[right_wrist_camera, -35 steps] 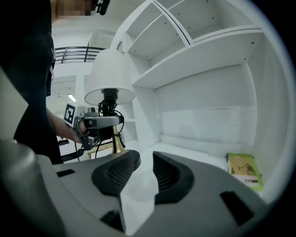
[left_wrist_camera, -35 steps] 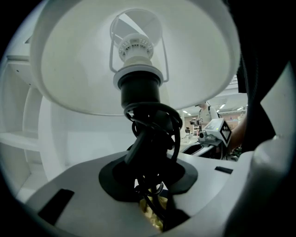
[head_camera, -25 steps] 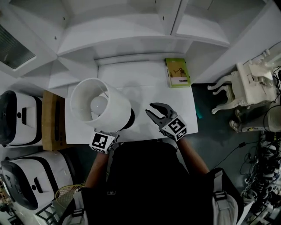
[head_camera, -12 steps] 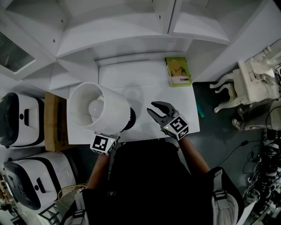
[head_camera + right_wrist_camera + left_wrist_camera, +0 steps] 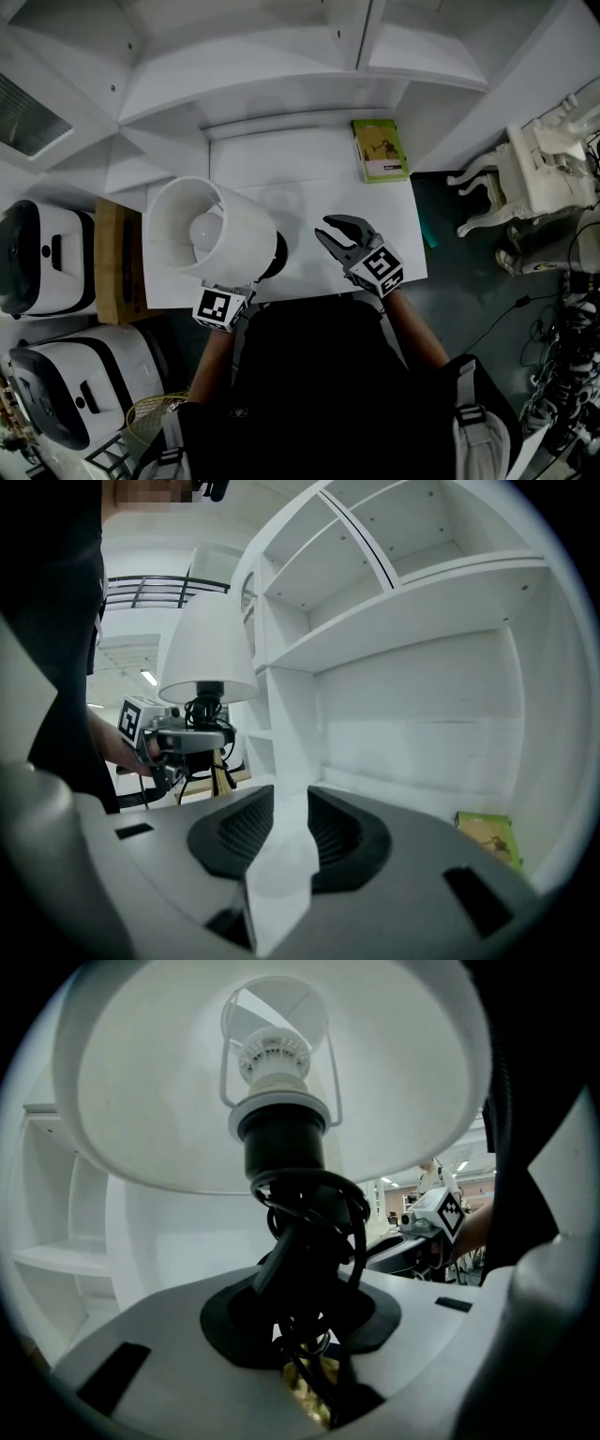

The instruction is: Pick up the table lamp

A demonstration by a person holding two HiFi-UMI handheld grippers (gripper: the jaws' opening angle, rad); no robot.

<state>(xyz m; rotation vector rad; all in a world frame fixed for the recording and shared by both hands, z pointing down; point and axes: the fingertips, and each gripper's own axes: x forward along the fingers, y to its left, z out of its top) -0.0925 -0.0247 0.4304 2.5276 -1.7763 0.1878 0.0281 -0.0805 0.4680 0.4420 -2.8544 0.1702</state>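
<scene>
Left hand-held gripper is clamped on the table lamp's dark stem just under the bulb socket, with black cord bunched in the grip. The lamp stands upright, its white shade over the bench's front-left corner. Whether its foot touches the top, I can't tell. Right hand-held gripper hovers beside it, jaws apart with nothing between them. There's a green book at the back-right corner.

Table lamp shade drifted slightly toward 9 o'clock in head view, rim now reaching white desk left edge
</scene>
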